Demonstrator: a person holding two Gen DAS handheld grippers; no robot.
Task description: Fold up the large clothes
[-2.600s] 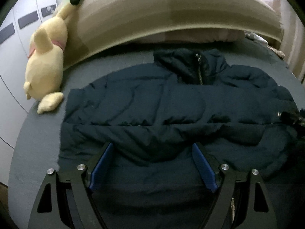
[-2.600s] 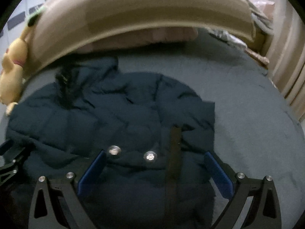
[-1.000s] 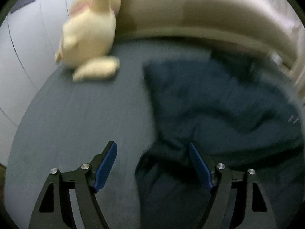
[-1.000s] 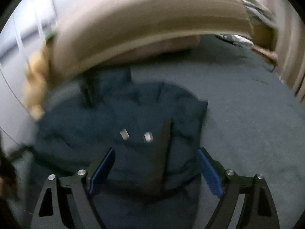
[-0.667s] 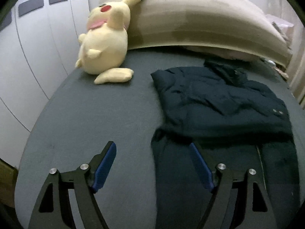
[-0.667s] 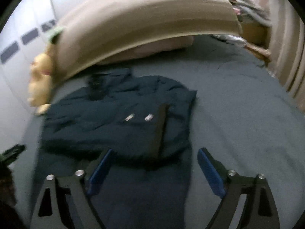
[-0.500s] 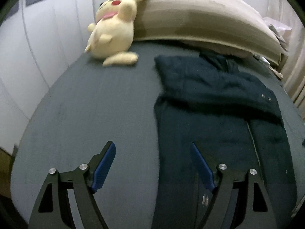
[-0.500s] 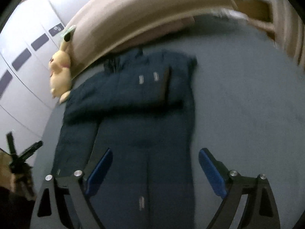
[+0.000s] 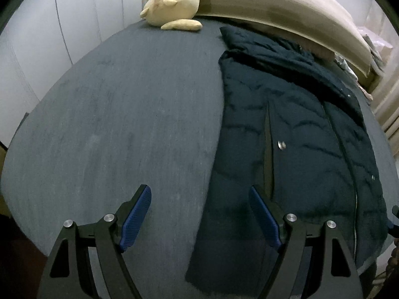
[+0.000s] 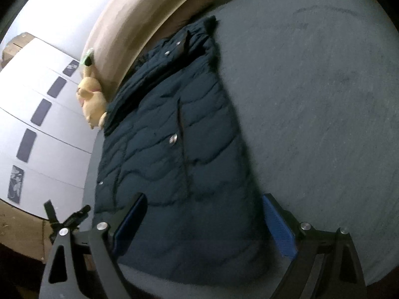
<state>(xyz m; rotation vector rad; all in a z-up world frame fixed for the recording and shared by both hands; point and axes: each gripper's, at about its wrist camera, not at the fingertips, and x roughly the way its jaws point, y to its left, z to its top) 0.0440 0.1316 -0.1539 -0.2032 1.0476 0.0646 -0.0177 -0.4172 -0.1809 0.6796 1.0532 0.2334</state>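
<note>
A: Looked like the stage between folds. Quilted jacket (image 9: 294, 134) lay flat on the grey bed (image 9: 119, 114), running lengthwise from the near edge up to the headboard (image 9: 274, 7), sleeves seemingly laid across the chest.

B: And the tools?

A: Left gripper (image 9: 199, 221) spread wide, nothing between the pads, hovering over the jacket's near left corner. Right gripper (image 10: 207, 221) likewise wide and empty, straddling the hem (image 10: 189, 269) above the near edge.

B: Next move?

A: Probably called for closing on both hem corners and carrying them up toward the collar, level and together, so the padded bulk would not slide or skew.

B: Anything unclear?

A: Collar half lost under the headboard's shadow. Sleeve layout hard to read, dark on dark. Hem's far corner cut off in the left view. Plush toy (image 9: 172, 2) cropped beside the headboard, well apart from the jacket's hem.
</note>
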